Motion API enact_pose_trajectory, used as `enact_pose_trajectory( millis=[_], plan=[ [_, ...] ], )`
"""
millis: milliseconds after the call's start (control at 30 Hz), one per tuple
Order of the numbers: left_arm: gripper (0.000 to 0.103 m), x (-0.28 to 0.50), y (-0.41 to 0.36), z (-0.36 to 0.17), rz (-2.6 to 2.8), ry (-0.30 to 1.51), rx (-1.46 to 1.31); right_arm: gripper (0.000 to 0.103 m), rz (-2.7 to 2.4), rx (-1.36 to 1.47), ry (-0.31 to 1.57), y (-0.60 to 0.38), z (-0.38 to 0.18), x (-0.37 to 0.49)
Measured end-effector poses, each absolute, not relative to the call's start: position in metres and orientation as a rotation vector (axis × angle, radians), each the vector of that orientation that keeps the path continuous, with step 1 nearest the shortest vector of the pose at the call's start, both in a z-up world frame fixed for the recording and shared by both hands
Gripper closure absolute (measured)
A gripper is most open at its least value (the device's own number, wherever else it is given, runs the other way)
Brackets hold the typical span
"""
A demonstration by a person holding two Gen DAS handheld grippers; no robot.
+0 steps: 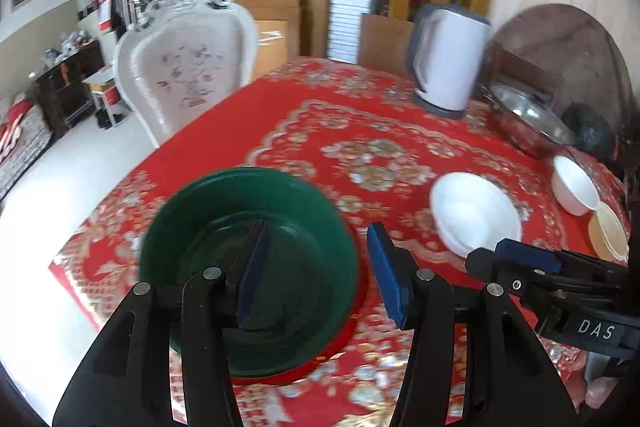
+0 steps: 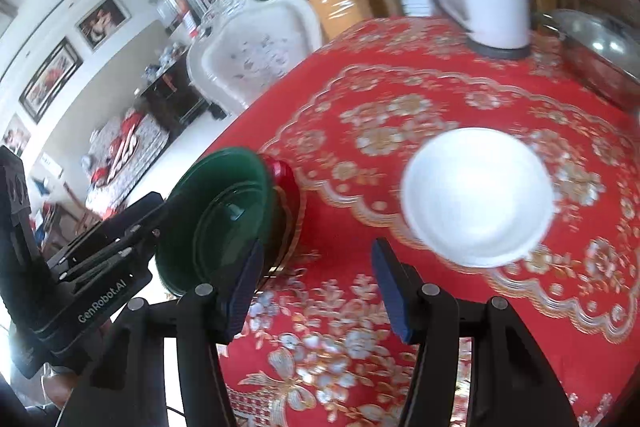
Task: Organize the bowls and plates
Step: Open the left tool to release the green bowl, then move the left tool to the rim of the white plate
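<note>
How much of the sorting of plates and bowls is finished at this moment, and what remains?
Done, it seems: the green bowl sits nested in a red dish. In hand: nothing; the left gripper and right gripper are both open and empty. Left: the white plate, a small white bowl and a beige dish lie apart on the table.
</note>
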State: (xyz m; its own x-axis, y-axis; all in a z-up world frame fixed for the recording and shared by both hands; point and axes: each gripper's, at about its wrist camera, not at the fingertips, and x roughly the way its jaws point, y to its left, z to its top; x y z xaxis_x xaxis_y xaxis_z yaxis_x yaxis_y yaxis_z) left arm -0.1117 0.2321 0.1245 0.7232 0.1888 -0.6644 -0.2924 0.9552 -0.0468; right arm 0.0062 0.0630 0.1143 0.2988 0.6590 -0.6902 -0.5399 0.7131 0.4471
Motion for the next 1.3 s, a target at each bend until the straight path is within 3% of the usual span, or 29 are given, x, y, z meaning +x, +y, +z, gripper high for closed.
enact_pose_trajectory(
  millis=[700,1300],
  plan=[
    [0.052,-0.011,0.160,0.099,0.090,0.820,-0.117,0.044,0.533,0.312,0.994,-0.059,0.088,0.052],
    [0.052,0.034,0.166,0.070,0.077,0.921,-0.178,0.044,0.540,0.307,1.064,-0.047,0.065,0.084]
  ],
)
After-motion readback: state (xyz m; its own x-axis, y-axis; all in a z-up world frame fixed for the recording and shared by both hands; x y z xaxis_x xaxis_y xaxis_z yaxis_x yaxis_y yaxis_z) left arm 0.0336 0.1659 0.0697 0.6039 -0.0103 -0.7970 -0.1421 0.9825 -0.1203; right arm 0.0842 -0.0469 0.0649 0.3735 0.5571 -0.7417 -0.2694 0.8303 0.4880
